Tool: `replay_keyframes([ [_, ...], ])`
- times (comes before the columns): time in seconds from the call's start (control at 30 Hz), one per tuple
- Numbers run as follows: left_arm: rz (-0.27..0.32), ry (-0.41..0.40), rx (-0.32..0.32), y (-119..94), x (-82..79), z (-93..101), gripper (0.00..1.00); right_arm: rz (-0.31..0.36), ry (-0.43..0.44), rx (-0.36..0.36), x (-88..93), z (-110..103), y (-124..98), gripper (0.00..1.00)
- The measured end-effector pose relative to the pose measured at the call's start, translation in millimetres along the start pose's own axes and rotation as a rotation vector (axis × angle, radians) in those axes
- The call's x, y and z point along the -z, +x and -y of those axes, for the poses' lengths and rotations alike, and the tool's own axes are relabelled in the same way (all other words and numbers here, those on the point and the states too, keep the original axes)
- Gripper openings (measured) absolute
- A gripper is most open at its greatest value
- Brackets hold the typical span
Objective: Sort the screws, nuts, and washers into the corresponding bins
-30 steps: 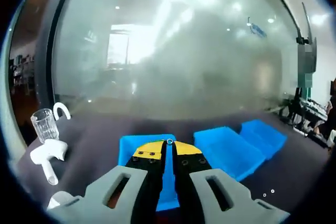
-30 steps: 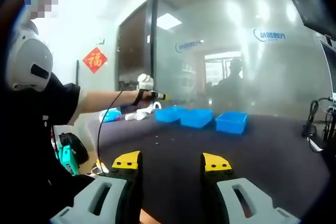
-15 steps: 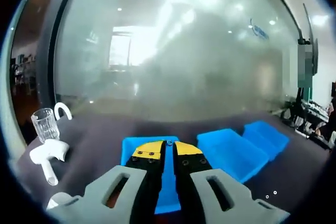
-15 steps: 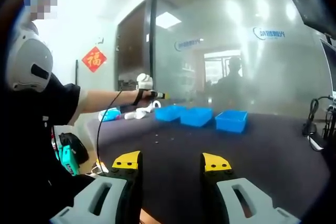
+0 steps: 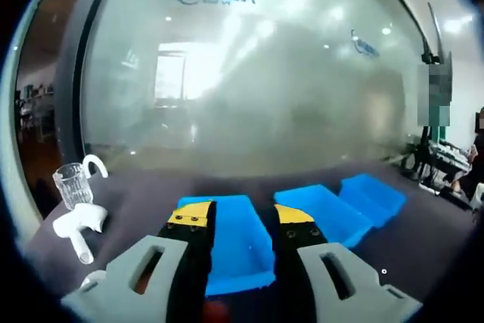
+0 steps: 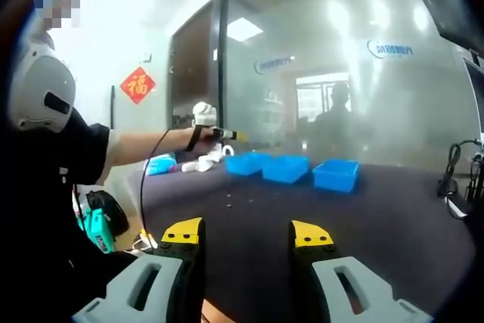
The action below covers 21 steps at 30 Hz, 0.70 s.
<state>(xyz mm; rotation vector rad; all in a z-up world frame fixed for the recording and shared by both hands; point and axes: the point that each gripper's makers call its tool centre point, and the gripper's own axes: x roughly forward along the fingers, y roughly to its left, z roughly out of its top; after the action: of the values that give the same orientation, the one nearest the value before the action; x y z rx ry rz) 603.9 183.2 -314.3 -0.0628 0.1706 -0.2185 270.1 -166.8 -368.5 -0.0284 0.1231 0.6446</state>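
Note:
Three blue bins stand in a row on the dark table: left bin (image 5: 234, 251), middle bin (image 5: 321, 213), right bin (image 5: 372, 191). My left gripper (image 5: 243, 213) is open just above the left bin, with nothing visible between its yellow-tipped fingers. The right gripper view has the same bins (image 6: 285, 168) far off, with the left gripper (image 6: 227, 135) held over them by a person's outstretched arm. A few small metal parts (image 6: 231, 200) lie loose on the table in front of the bins. My right gripper (image 6: 248, 234) hangs open and empty near the table's front.
A glass cup (image 5: 73, 184) and a white plastic piece (image 5: 76, 225) sit left of the bins. One tiny part (image 5: 383, 271) lies right of my left gripper. A frosted glass wall stands behind the table. Cables (image 6: 454, 187) rest at the far right.
My left gripper was shut on a tiny part at its tips above the left bin; it has opened and the part is gone from the tips. The right gripper stayed still.

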Motion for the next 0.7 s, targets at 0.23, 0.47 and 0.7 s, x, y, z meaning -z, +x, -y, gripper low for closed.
replay_keyframes([
  [0.23,0.025,-0.002,0.081,-39,2.2,31.2,0.34,0.009,-0.001,-0.004,-2.3,-2,0,0.39],
  [0.47,0.008,0.061,0.171,-81,14.0,61.6,0.36,0.018,0.001,-0.012,-5.4,-4,1,0.40],
  [0.7,0.010,0.075,0.286,-129,26.0,88.4,0.39,0.021,-0.003,-0.016,-6.5,-6,4,0.40],
])
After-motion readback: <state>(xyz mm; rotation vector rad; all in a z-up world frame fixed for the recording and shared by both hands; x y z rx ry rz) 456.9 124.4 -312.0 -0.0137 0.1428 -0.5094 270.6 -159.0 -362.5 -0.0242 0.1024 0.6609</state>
